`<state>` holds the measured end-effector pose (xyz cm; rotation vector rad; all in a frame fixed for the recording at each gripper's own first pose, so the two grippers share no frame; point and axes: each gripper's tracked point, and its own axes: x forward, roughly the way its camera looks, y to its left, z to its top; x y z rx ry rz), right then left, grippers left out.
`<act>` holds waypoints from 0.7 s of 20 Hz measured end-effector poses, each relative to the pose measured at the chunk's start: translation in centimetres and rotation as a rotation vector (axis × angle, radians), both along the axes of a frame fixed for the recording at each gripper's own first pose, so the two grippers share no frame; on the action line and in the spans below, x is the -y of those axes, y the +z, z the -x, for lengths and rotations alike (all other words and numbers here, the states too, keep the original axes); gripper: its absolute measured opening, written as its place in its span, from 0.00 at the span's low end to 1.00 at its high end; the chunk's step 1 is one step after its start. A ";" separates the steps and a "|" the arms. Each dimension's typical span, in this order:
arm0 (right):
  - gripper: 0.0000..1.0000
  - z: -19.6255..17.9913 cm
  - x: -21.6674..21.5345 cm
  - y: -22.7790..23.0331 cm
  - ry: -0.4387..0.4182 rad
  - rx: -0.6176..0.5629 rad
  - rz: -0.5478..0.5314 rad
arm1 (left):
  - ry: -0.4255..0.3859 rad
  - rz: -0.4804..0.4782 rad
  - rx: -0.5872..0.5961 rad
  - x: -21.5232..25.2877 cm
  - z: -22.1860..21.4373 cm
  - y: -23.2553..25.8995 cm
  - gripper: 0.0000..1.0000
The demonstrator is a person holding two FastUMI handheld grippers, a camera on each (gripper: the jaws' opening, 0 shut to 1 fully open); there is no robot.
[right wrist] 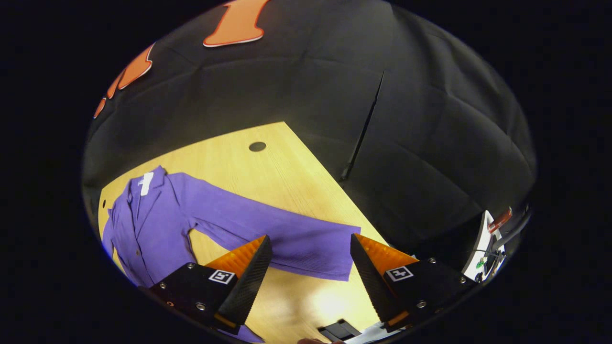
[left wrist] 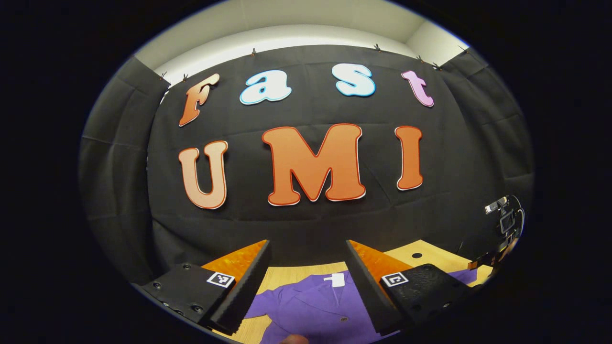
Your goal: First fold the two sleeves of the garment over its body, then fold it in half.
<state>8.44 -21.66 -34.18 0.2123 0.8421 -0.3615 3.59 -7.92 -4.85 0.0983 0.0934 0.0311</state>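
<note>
table (right wrist: 287,167) is my landmark: wooden, with the purple shirt (right wrist: 158,224) lying flat on it, collar toward the far wall, one sleeve (right wrist: 287,239) stretched out sideways. i hold my right gripper (right wrist: 308,274) above that sleeve's cuff, fingers spread, gripping nothing. my left gripper (left wrist: 306,286) hangs above the collar, fingers likewise apart.

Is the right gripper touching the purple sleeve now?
Apart. The right gripper view shows the right gripper open above the sleeve, fingers spread and holding nothing.

One purple garment (right wrist: 158,224) and one wooden table (right wrist: 267,172).
</note>
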 end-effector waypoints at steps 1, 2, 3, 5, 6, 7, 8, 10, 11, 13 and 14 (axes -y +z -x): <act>0.99 0.0 0.2 -0.7 -0.004 -0.023 -0.019 | 0.002 0.002 -0.007 0.0 -0.1 -0.1 0.97; 0.99 0.1 0.5 -1.3 -0.011 -0.049 -0.030 | 0.009 0.006 -0.011 -0.1 -0.1 -0.3 0.97; 0.98 0.1 1.0 -2.0 -0.012 -0.065 -0.031 | 0.015 0.011 -0.014 -0.3 -0.1 -0.3 0.97; 0.99 -0.2 1.8 -3.4 -0.013 -0.103 -0.028 | 0.030 0.019 -0.034 -0.5 -0.1 -1.3 1.00; 0.99 -0.2 2.2 -4.0 -0.013 -0.122 -0.034 | 0.038 0.020 -0.046 -0.7 0.0 -1.6 0.97; 0.99 -0.1 2.4 -4.7 -0.015 -0.150 -0.046 | 0.045 0.019 -0.055 -0.8 0.0 -1.8 0.97; 0.99 -0.1 2.6 -5.4 -0.015 -0.177 -0.065 | 0.051 0.015 -0.066 -0.9 0.0 -2.1 0.97; 0.99 0.4 3.0 -6.8 -0.023 -0.245 -0.107 | 0.060 0.002 -0.085 -0.9 0.2 -2.8 0.97; 0.99 0.6 3.3 -7.3 -0.030 -0.275 -0.125 | 0.061 -0.005 -0.096 -0.7 0.2 -3.0 0.97; 0.99 0.8 3.4 -8.2 -0.045 -0.311 -0.184 | 0.064 -0.015 -0.115 -0.6 0.3 -3.5 0.97; 0.99 0.9 3.4 -8.6 -0.050 -0.328 -0.221 | 0.064 -0.018 -0.123 -0.4 0.2 -3.9 0.97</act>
